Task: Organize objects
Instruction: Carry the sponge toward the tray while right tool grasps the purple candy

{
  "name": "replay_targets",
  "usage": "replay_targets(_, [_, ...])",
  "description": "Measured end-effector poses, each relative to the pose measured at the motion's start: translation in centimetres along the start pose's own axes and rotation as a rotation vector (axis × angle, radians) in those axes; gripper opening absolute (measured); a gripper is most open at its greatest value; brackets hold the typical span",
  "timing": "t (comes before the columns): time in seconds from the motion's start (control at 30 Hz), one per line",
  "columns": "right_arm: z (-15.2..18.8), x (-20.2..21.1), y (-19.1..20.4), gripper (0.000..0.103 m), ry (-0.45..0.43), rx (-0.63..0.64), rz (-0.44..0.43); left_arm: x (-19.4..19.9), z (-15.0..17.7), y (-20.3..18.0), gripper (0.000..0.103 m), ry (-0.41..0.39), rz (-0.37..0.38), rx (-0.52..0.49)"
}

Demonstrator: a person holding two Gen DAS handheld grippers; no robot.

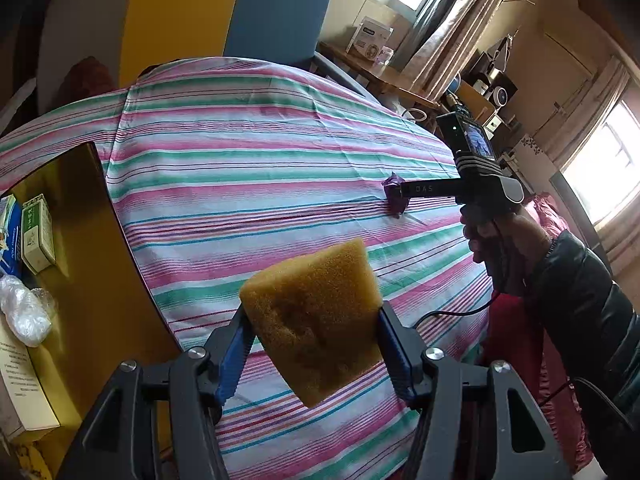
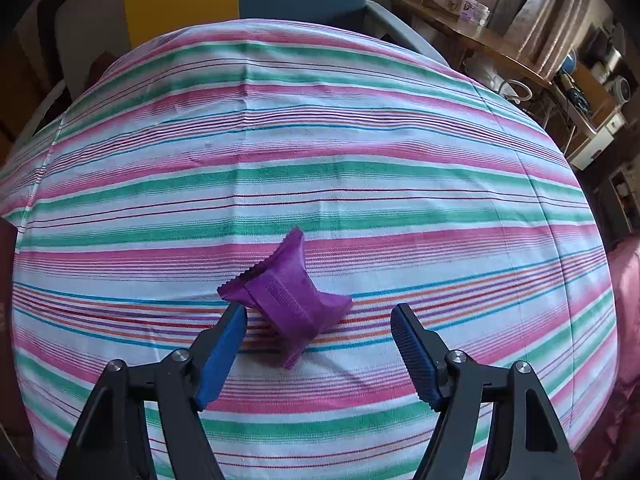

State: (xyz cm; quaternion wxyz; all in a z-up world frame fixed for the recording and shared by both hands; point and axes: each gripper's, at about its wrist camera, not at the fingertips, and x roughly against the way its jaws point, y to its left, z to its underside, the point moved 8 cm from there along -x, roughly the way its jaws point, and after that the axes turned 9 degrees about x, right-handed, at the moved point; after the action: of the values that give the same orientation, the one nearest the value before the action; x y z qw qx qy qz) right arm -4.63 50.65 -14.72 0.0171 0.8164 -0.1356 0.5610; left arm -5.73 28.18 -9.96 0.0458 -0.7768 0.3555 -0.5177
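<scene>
At the far left stands a brown table (image 1: 92, 280) with a small green box (image 1: 38, 234), a crumpled plastic bag (image 1: 24, 312) and some papers on it. It sits just beside the bed, which is covered by a striped sheet (image 1: 248, 152).

The left tool (image 1: 312, 320) is closed on a yellow sponge (image 1: 316, 320). Both blue pads press on the sponge sides, and the sponge is lifted above the sheet, not touching it. So this part of the job looks already done: the sponge is picked up and, I judge, is on its way to a place for it, perhaps the table at the left.

More to the right lies a purple packet (image 2: 292, 296) on the sheet, in the near half of the bed. The right tool (image 2: 318, 320) is lowered around it with the jaws wide apart. The left pad (image 2: 224, 344) is touching or almost touching one corner of the packet; the right pad (image 2: 412, 356) is clearly apart from it. It holds nothing yet.

The step in hand is then the grasp of the packet. The next move calls for bringing the tool more over the middle of the packet and then closing. The packet is thin and crinkled, so it may slide or fold if only the corner is caught.
</scene>
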Motion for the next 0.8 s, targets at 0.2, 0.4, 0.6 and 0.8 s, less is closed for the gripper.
replay_targets(0.2, [-1.2, -2.3, 0.7, 0.030, 0.013, 0.001, -0.025, 0.4, 0.3, 0.5, 0.060, -0.004, -0.010, 0.009])
replay_targets(0.4, [-1.0, -1.0, 3.5, 0.029, 0.012, 0.024, -0.064, 1.5, 0.2, 1.1, 0.060, -0.043, -0.040, 0.010])
replay_targets(0.6, [0.3, 1.7, 9.8, 0.029, -0.026, 0.069, -0.173, 3.8, -0.3, 2.3, 0.060, -0.125, -0.114, -0.001])
replay_targets(0.8, [1.5, 3.2, 15.6, 0.029, -0.078, 0.144, -0.235, 6.5, -0.3, 3.9, 0.060, -0.212, -0.211, -0.020])
